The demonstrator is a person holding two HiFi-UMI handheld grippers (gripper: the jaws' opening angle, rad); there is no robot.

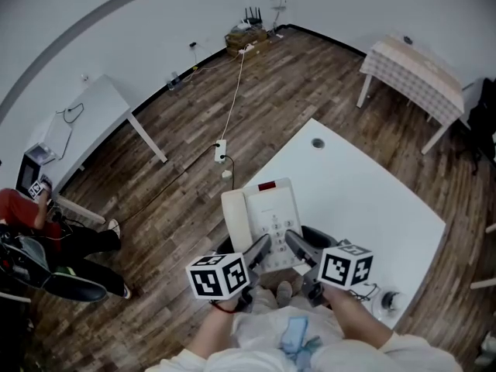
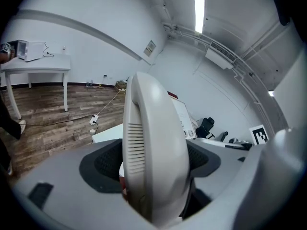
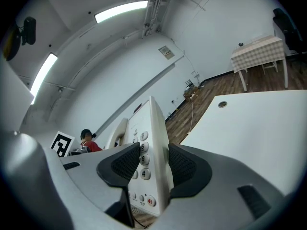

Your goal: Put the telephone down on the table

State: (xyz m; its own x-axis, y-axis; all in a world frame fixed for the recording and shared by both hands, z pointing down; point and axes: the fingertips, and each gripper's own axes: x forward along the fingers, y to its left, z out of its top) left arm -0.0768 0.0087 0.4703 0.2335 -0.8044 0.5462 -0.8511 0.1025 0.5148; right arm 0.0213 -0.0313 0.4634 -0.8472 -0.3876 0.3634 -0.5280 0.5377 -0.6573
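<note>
Cream plastic desk telephone (image 1: 262,214) held between both tools. Left hand-held gripper (image 2: 154,162) clamped on its handset (image 2: 153,114). Right hand-held gripper (image 3: 154,166) clamped across the keypad (image 3: 142,148) edge. Telephone over the white counter's (image 1: 364,200) near corner; contact unclear.

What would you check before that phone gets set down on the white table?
1. Hold of the left gripper: shut on the handset side of the telephone: ok.
2. Hold of the right gripper: shut on the keypad edge: ok.
3. Handset lying in place on the telephone: ok.
4. Bare table ahead of the telephone: ok.
5. Telephone wholly over the table, not past its edge: cannot tell.
6. Height left above the table: cannot tell.
</note>
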